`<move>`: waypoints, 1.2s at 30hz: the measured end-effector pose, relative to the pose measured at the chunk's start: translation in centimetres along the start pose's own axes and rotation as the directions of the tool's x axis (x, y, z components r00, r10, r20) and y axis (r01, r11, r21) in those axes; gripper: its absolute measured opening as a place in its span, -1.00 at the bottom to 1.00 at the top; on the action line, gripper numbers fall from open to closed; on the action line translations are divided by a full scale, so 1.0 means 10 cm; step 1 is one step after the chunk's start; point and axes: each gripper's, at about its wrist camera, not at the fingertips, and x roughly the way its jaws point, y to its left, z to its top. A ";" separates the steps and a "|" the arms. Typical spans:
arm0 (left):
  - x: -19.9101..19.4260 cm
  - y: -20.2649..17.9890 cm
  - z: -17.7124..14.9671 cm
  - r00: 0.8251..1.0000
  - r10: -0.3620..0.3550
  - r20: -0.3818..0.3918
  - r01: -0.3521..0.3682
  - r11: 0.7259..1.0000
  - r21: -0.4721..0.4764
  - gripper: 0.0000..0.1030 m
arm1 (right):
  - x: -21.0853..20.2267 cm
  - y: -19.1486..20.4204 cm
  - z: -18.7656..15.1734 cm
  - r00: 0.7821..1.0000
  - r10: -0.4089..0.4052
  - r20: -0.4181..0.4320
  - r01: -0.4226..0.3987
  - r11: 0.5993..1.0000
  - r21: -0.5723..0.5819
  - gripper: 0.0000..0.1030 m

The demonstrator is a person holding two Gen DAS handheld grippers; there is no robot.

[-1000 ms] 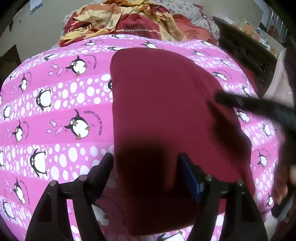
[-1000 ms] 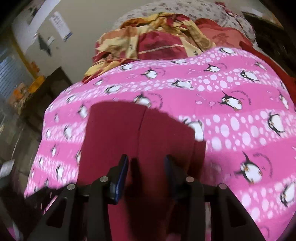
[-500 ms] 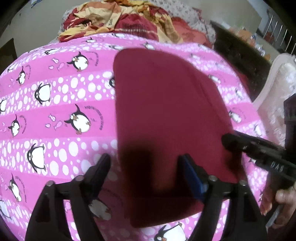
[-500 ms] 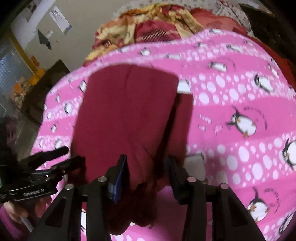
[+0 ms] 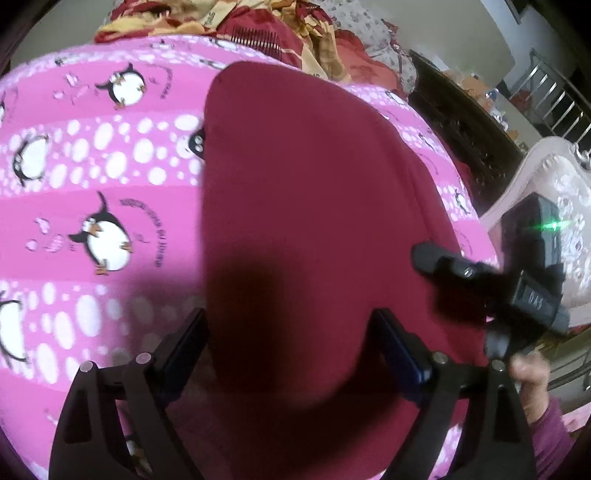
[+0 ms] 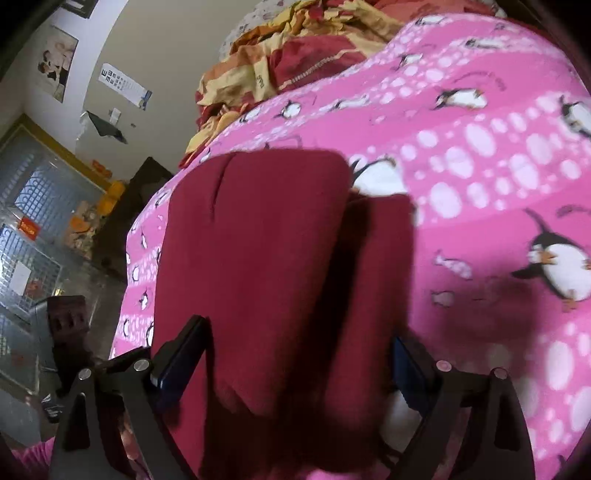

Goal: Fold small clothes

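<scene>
A dark red garment (image 5: 303, 206) lies flat on the pink penguin-print bedsheet (image 5: 92, 184). My left gripper (image 5: 291, 332) is open and hovers over the garment's near end. The right gripper also shows in the left wrist view (image 5: 436, 258) at the garment's right edge. In the right wrist view the garment (image 6: 258, 251) has a folded layer on top and a narrower strip beside it. My right gripper (image 6: 299, 347) is open with its jaws wide on either side of the near end of the cloth.
A crumpled red and yellow blanket (image 5: 280, 33) lies at the far end of the bed. A dark wooden cabinet (image 5: 465, 122) and a cream chair (image 5: 546, 206) stand to the right. The bed's left edge drops to the floor (image 6: 74, 266).
Both grippers have moved lower and closer to the garment. The right gripper's jaws have opened wider around the cloth. The garment lies folded as before.
</scene>
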 end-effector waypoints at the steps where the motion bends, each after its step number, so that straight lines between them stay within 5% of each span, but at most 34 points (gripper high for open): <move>1: 0.02 0.01 0.00 1.000 -0.015 -0.013 0.015 1.000 -0.018 0.73 | 0.00 0.01 0.00 1.000 0.000 0.007 0.000 1.000 -0.002 0.81; 5: 0.00 -0.01 0.03 1.000 -0.009 -0.022 0.008 0.999 -0.039 0.41 | -0.08 0.21 0.00 1.000 -0.021 0.020 0.022 0.998 -0.057 0.12; 8: -0.21 -0.06 0.01 1.000 -0.014 -0.004 0.014 1.000 -0.016 -0.02 | -0.21 0.39 0.00 1.000 -0.003 0.022 0.005 0.998 -0.067 -0.12; 18: -1.16 0.06 -0.43 0.994 0.096 -0.056 -0.095 0.995 0.009 -0.08 | -0.20 1.03 -0.49 0.980 0.160 -0.120 -0.163 0.986 -0.020 -0.11; 23: -1.10 0.33 -0.84 0.976 0.182 -0.116 -0.187 0.982 -0.032 0.07 | 0.10 1.02 -0.89 0.976 -0.010 -0.217 0.002 0.999 -0.038 0.14; 27: -1.17 0.35 -0.94 0.970 0.236 -0.057 -0.238 0.971 -0.024 0.25 | -0.21 1.10 -0.92 0.988 -0.052 -0.147 0.042 0.997 -0.071 0.27; 31: -1.32 0.36 -0.94 0.960 0.280 0.015 -0.279 0.959 -0.057 0.41 | -0.55 1.48 -0.97 0.991 -0.117 -0.065 0.099 0.966 -0.239 0.24; 36: -1.42 0.41 -0.95 0.948 0.314 0.058 -0.308 0.947 -0.089 0.45 | -0.58 1.88 -1.20 0.997 -0.036 -0.069 0.009 0.935 -0.354 0.13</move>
